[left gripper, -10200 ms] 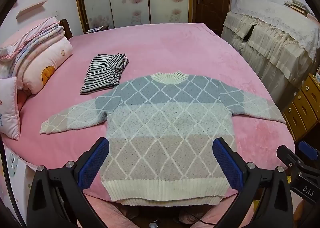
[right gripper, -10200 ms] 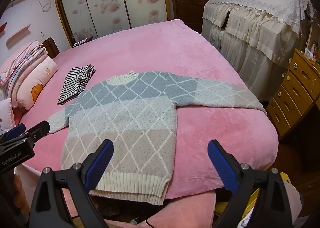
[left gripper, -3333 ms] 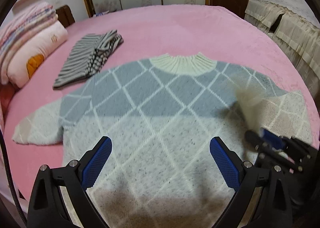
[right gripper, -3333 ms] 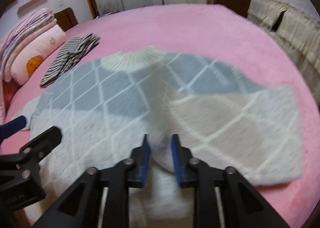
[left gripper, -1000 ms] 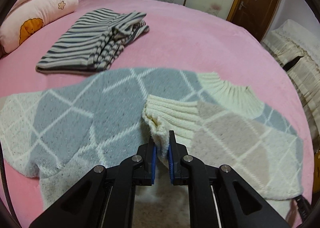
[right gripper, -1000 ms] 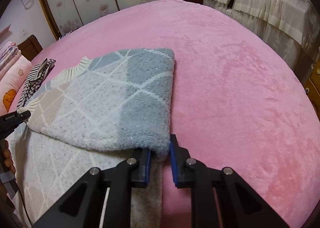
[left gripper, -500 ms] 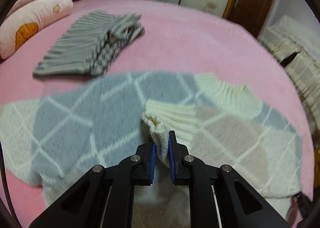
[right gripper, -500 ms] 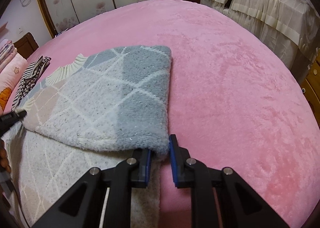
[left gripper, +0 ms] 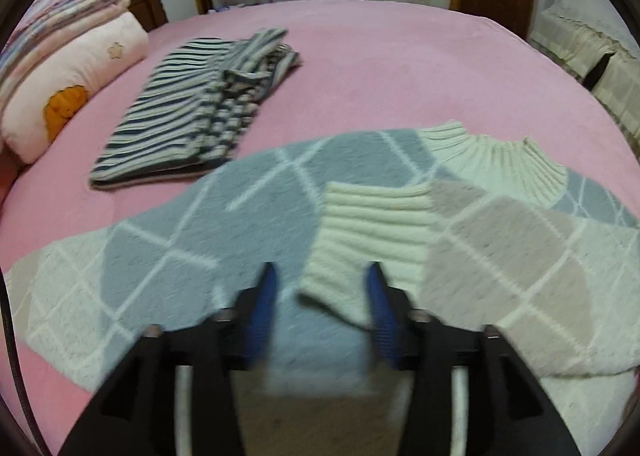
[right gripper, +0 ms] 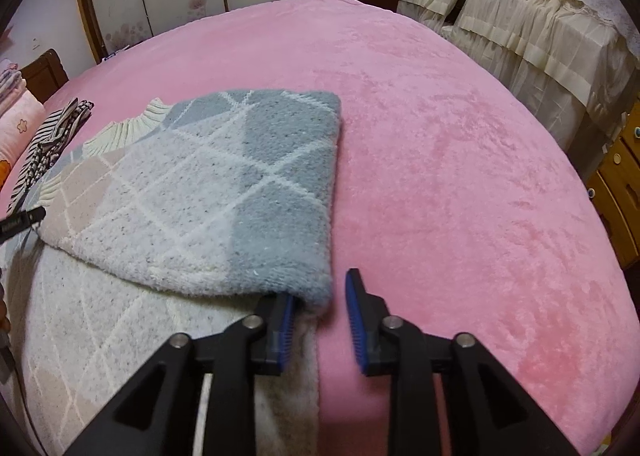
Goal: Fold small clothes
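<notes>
My left tool (left gripper: pixel 322 294) hangs low over the pale diamond-patterned knit sweater in bands of grey-blue, white and beige (left gripper: pixel 208 216), which lies spread on the pink plush bed cover (left gripper: pixel 400 68). Its jaws are opening: the blue pads stand apart, and the cream ribbed cuff of the folded-over sleeve (left gripper: pixel 372 232) lies between them, loose, with neither pad pressing on it. That sleeve comes in from 3 o'clock across the sweater's chest, and the cream ribbed collar (left gripper: pixel 496 160) sits at about 1 o'clock from the cuff. At 10 o'clock, just beyond the sweater's shoulder, lies a folded black-and-white striped garment (left gripper: pixel 192 112), and farther at 9 o'clock a pink pillow with an orange print (left gripper: pixel 76 84) under a stack of folded bedding. My right tool (right gripper: pixel 320 316) points down at the sweater's folded side edge, at 6 o'clock in its view; its jaws are opening too, the left pad touching the grey-blue corner of the fold (right gripper: pixel 316 292), the right pad clear of it over bare pink cover, so the cloth is let go. In this view the folded sleeve panel (right gripper: pixel 224 192) runs from centre towards 9 o'clock, where the tip of my left tool shows at the picture's edge. A cream lace-draped piece of furniture (right gripper: pixel 520 16) stands at 1 o'clock beside the bed.
</notes>
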The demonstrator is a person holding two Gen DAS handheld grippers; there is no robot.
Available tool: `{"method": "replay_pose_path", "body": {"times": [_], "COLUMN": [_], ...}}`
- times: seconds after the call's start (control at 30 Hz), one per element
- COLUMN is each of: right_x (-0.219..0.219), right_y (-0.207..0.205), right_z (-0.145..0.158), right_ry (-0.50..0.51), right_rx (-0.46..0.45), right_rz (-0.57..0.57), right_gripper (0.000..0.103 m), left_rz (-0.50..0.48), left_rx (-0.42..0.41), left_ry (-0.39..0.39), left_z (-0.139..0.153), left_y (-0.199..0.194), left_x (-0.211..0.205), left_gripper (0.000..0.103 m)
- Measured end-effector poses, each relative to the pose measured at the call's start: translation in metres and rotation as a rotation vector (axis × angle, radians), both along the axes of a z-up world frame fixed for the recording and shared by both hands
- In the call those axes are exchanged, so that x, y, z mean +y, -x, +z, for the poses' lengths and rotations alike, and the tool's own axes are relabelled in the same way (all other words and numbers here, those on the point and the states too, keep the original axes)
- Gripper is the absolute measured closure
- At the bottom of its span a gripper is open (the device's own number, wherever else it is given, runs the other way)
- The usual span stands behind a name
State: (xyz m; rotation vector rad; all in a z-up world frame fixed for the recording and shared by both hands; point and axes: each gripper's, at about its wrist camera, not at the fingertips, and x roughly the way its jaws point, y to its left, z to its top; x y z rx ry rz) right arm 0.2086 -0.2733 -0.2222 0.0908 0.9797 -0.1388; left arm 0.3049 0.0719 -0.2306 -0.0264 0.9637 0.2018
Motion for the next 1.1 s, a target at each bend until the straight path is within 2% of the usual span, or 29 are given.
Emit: {"method": "replay_pose_path", "body": {"times": [0.03, 0.17, 0.3, 0.5, 0.57, 0.73, 0.9, 1.0, 1.1], "right_x": [0.0, 0.004, 0.012, 0.023, 0.026, 0.031, 0.035, 0.039, 0.053], "right_y": [0.002, 0.015, 0.027, 0.038, 0.041, 0.032, -0.001, -0.022, -0.047], "right_z": [0.003, 0.015, 0.025, 0.049, 0.059, 0.083, 0.091, 0.092, 0.085], "right_ry": [-0.003, -0.005, -0.005, -0.026, -0.037, -0.036, -0.018, -0.059, -0.057], "right_rx": [0.003, 0.015, 0.014, 0.002, -0.015, -0.072, -0.102, -0.119, -0.117], "right_rz": [0.003, 0.023, 0.045, 0.049, 0.047, 0.034, 0.042, 0.073, 0.133], "right_gripper": [0.076, 0.074, 0.074, 0.073, 0.073, 0.061, 0.061, 0.061, 0.062], "left_rz": [0.006, -0.012, -0.064, -0.168, -0.193, -0.219, -0.207, -0.178, -0.143], "left_rx": [0.003, 0.017, -0.015, -0.071, -0.079, -0.116, -0.137, -0.12, -0.083], "left_ry": [-0.013, -0.022, -0.029, -0.1, -0.1, -0.088, -0.074, -0.051, -0.002], "left_z": [0.003, 0.025, 0.054, 0.083, 0.088, 0.102, 0.099, 0.089, 0.072], "left_y": [0.003, 0.023, 0.049, 0.083, 0.091, 0.099, 0.077, 0.051, 0.021], "left_x": [0.001, -0.001, -0.013, -0.039, -0.045, -0.055, -0.059, -0.058, -0.055], "left_gripper": [0.03, 0.026, 0.009, 0.008, 0.008, 0.008, 0.008, 0.008, 0.008]}}
